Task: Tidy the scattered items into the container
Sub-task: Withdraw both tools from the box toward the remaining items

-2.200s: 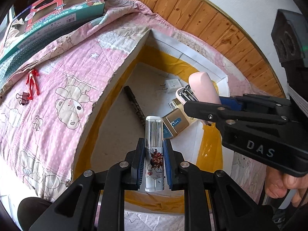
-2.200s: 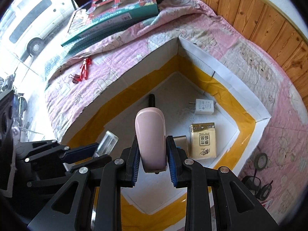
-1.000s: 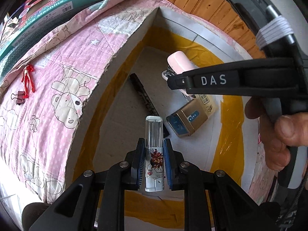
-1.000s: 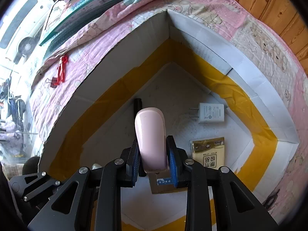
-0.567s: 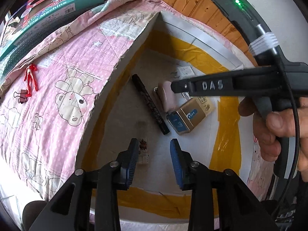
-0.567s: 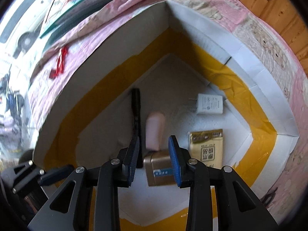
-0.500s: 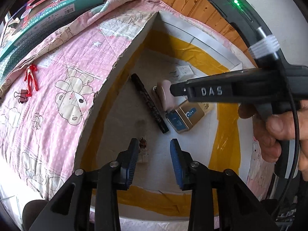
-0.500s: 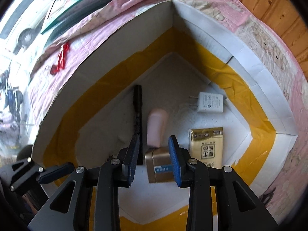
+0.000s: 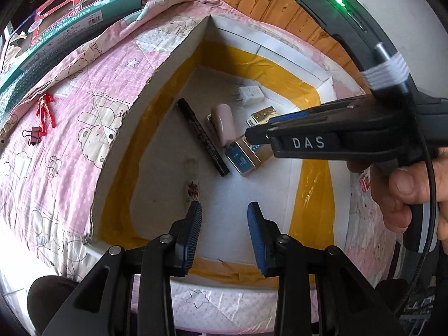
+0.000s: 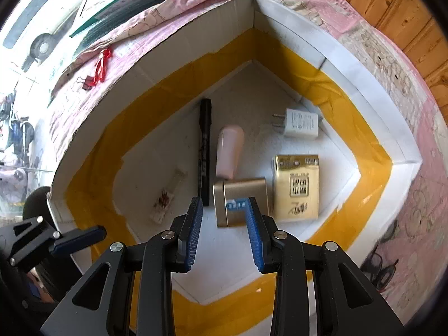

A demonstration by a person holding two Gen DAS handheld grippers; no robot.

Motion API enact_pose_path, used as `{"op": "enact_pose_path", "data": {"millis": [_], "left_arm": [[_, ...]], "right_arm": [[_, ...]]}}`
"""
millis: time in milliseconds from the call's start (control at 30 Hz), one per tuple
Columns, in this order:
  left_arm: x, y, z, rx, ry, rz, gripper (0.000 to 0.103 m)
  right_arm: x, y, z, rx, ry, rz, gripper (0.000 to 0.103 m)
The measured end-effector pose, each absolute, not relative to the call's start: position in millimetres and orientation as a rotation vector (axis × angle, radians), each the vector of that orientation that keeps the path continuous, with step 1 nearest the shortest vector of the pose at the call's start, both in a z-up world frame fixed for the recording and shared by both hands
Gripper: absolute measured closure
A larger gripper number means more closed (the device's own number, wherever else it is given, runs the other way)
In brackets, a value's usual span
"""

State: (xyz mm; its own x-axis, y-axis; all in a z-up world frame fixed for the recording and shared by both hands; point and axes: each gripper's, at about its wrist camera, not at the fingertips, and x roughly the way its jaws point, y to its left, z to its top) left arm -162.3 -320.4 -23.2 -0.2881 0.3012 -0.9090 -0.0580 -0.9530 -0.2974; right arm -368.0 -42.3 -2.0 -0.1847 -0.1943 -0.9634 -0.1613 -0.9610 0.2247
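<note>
The container (image 10: 344, 53) is a white cardboard box with a broad band of yellow tape around the inside of its walls, sitting open-topped on a pink quilt (image 9: 70, 128) printed with bears and stars. On its floor lie six things. A clear lighter (image 10: 168, 196) with a small dark red picture on its body lies at the left, tilted. Just right of it a black marker (image 10: 204, 151) runs from near to far, with pale writing along its barrel too small to read. A pink stapler (image 10: 229, 151) lies beside the marker, its near end touching a gold box (image 10: 240, 201) with a blue label. To the right of that box is a gold packet (image 10: 296, 187) printed with large Chinese characters, and beyond it a white plug adapter (image 10: 301, 123) with its two prongs pointing left and faint grey print on its face.

Both tongs hang over the near part of the box, released and empty. The left gripper (image 9: 224, 229) has its blue ribbed pads spread, the lighter's near end just beyond its left pad. The right gripper (image 10: 224, 229) is likewise spread above the gold box; in the left wrist view its black body carries the letters "DAS", a green light glows on its top, and a hand (image 9: 408, 184) grips its handle.

On the quilt to the left, well outside the box, lie a red clip (image 9: 44, 112) and a binder clip (image 9: 32, 135). Farther off rests a green and red toy carton (image 9: 70, 19) whose lettering ends in "Machine".
</note>
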Motion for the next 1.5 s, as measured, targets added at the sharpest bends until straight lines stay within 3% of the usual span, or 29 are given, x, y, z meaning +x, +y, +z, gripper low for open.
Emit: {"op": "enact_pose_path", "data": {"millis": [900,1500], "left_arm": [[-116.3,-291.9,14.6,-1.658,-0.223,2.37,0.067],[-78.4,-261.1,37.6,-1.606,-0.132,2.386,0.067]], "right_arm": [[-294.9,-50.0,32.0,1.878,-0.478,-2.427,0.069],[-214.3,-49.2,53.2,1.682,-0.604,-2.559,0.069]]}}
